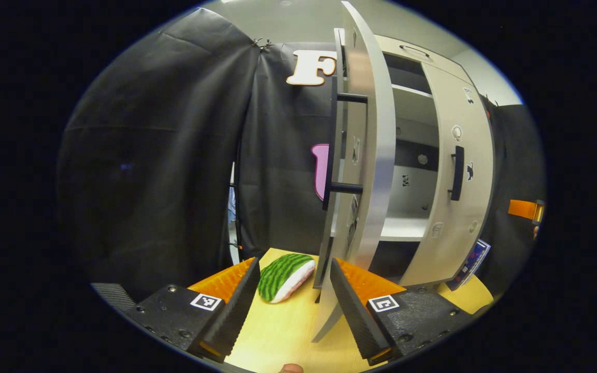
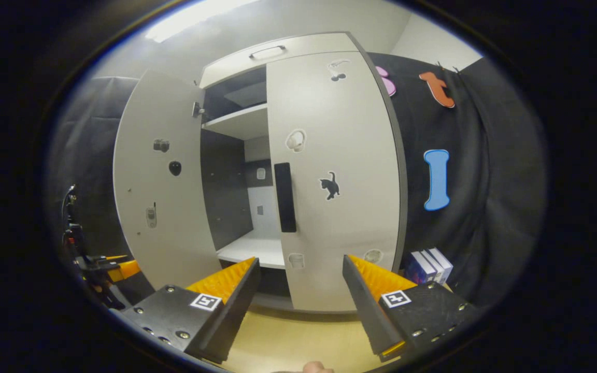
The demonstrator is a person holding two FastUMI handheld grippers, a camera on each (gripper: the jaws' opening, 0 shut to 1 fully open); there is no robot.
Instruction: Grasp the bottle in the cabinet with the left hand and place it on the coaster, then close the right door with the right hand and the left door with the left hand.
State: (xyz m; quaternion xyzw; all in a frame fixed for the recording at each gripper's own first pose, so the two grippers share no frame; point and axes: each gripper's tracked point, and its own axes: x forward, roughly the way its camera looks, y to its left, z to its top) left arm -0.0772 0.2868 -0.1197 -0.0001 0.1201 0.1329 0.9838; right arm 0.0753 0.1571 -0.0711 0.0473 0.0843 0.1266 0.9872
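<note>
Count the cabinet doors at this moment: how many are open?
1. The left door stands swung out, the left gripper just before its edge; the right door is shut, the right gripper facing it.

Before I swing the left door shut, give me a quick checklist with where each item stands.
1. Right door closed: ok, it looks flush with the cabinet front.
2. Left door open and waiting: ok, seen edge-on just ahead of the left gripper.
3. Left gripper free: ok, jaws open and empty.
4. Right gripper clear of the doors: ok, open, held back.
5. Lower shelf free of the bottle: ok, what shows is bare.
6. Bottle on coaster: cannot tell.
7. Watermelon toy out of the door's swing: cannot tell.
</note>
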